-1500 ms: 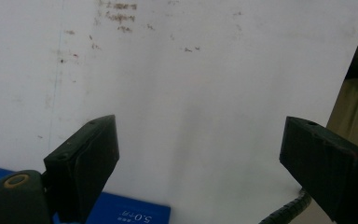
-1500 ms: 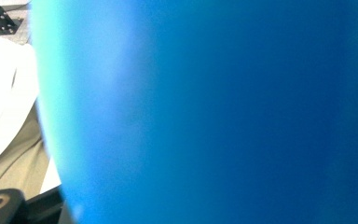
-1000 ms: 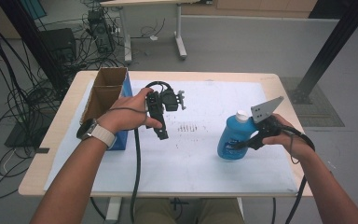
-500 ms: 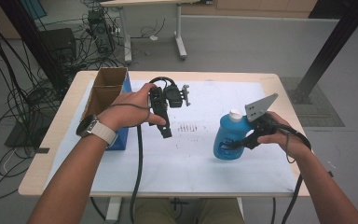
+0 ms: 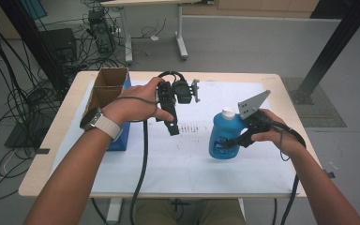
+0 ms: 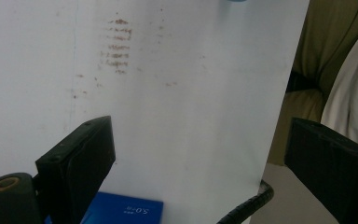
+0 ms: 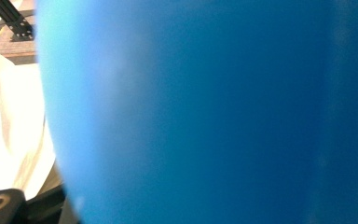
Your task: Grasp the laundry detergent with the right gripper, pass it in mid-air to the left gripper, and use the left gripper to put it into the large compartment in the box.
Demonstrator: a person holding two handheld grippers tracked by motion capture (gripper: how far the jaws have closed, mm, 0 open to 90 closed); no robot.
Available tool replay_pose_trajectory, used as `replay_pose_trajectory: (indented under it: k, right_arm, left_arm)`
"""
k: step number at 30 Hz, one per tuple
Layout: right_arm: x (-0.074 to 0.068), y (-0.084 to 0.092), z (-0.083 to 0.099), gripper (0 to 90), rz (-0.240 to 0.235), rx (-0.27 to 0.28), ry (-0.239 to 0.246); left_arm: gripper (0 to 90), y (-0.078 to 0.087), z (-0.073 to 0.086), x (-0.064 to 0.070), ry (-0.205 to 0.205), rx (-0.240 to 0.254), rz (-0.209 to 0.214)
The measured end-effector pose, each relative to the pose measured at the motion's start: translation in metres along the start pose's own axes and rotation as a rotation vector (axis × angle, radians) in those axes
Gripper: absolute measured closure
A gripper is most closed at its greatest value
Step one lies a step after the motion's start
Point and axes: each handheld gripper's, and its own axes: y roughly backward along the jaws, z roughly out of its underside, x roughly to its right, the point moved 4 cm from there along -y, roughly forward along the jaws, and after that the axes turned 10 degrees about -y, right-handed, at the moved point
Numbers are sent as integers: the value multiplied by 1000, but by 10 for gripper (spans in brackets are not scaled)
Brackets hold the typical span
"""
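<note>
Right gripper (image 5: 230, 140) clamped on the blue bottle (image 5: 223, 133), jaws pressing its lower body. Bottle upright, white cap on, toward the right edge of the worktop (image 5: 262, 180), about midway between near and far edges; cannot tell whether its base rests on the white sheet or hangs just off it. In the right gripper view the blue wall (image 7: 205, 112) sits right against the lens.

Left gripper (image 5: 174, 130) held above the middle of the worktop, jaws apart, nothing between them, tips aimed down toward the near edge.

Far left corner: open cardboard box (image 5: 107, 86), a blue box (image 5: 122, 136) against its near side.

Judgement: grasp done; bottle not yet delivered anywhere; the carry and set-down remain. Left gripper has taken no part yet.
</note>
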Motion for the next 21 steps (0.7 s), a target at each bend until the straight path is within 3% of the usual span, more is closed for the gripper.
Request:
replay_pose_trajectory:
  k: [6, 21]
  right_arm:
    - [-2, -5, -8, 439, -32, 0, 19]
    - [-2, -20, -30, 439, -59, -21, 51]
  left_arm:
    - [87, 6, -7, 0, -26, -2, 3]
    - [86, 19, -24, 3, -74, -9, 1]
